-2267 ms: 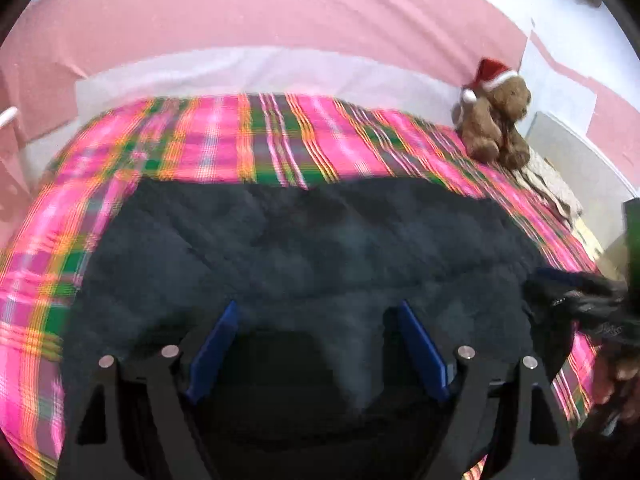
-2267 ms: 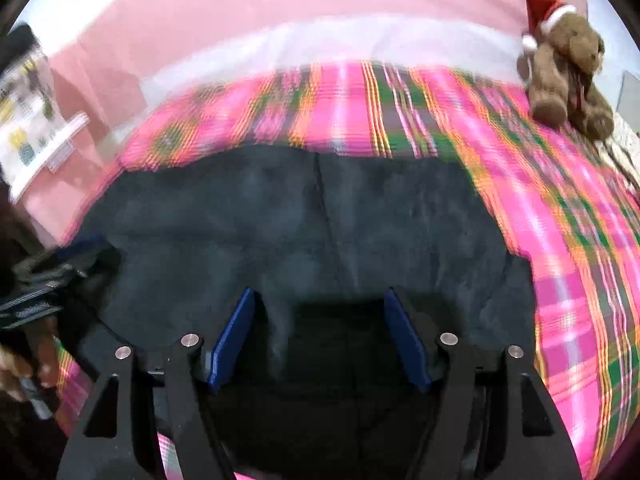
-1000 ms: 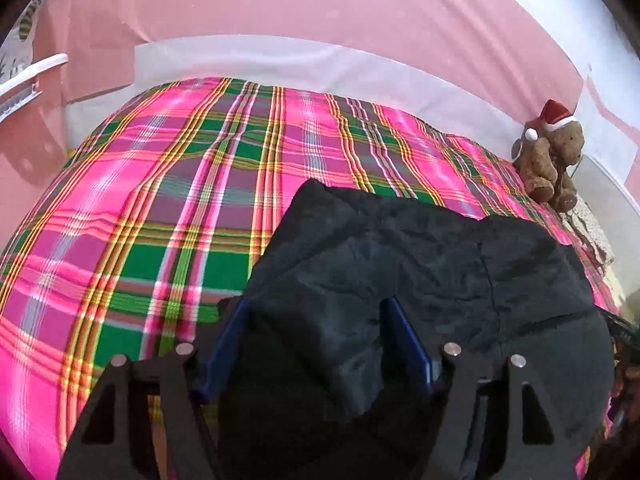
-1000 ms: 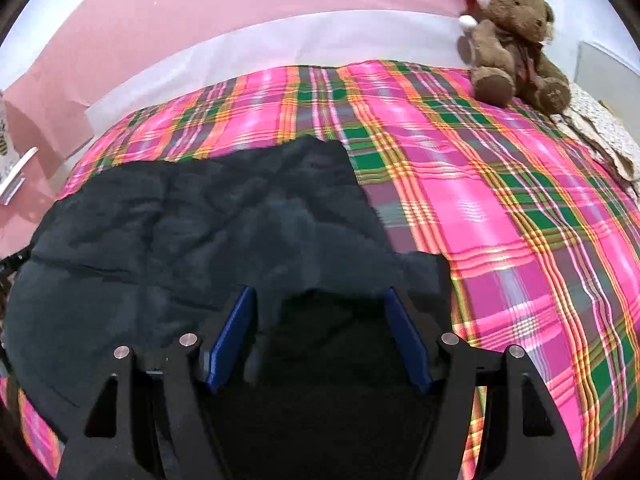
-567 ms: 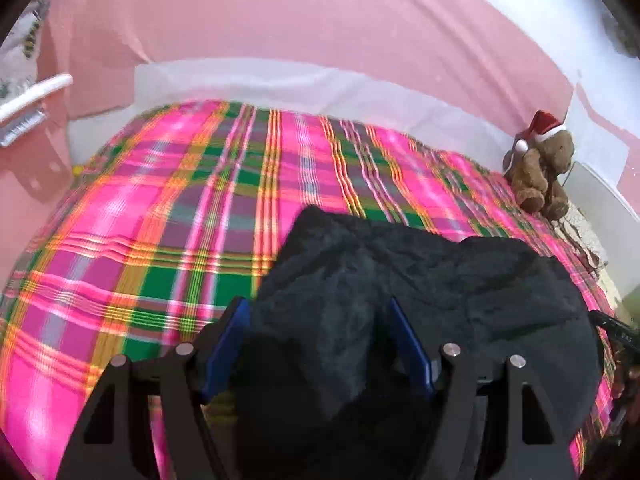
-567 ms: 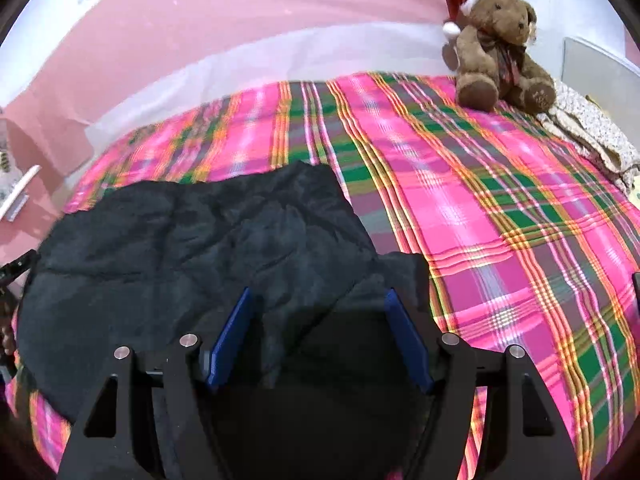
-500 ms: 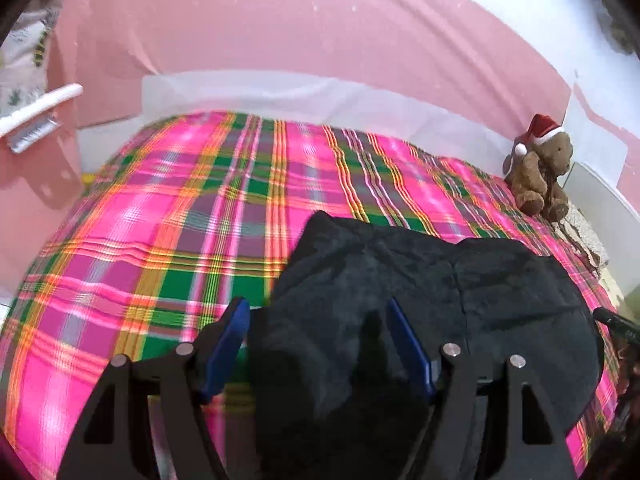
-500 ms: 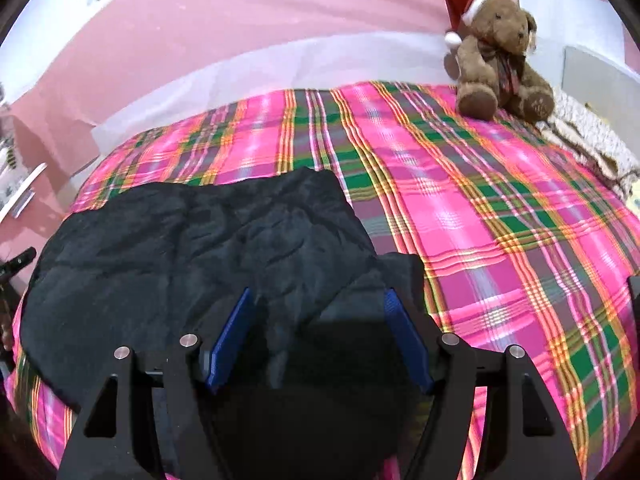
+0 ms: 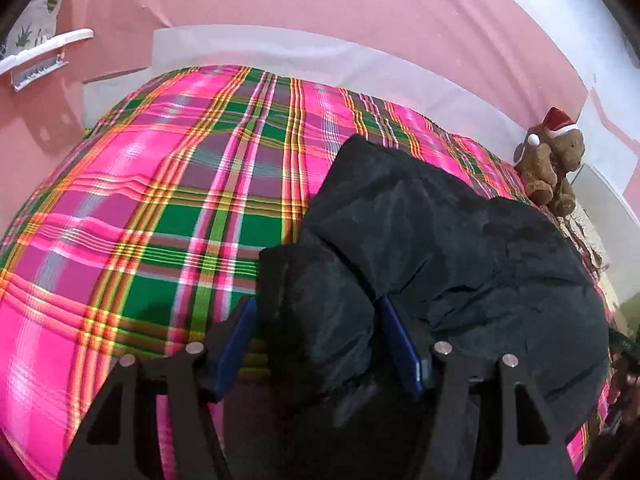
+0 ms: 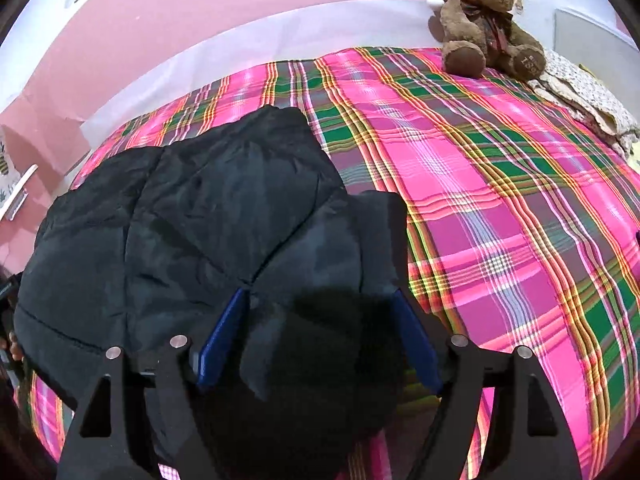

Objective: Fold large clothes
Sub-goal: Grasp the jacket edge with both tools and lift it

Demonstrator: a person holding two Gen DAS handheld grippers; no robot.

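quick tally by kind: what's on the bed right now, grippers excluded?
Dark garment: 1
Teddy bear with Santa hat: 1
Pale patterned cloth beside the bear: 1
Plaid bedspread, under everything: 1
Total: 4

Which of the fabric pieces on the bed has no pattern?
The black garment. The bed cover is pink-green plaid, and the pale cloth beside the teddy bear is speckled.
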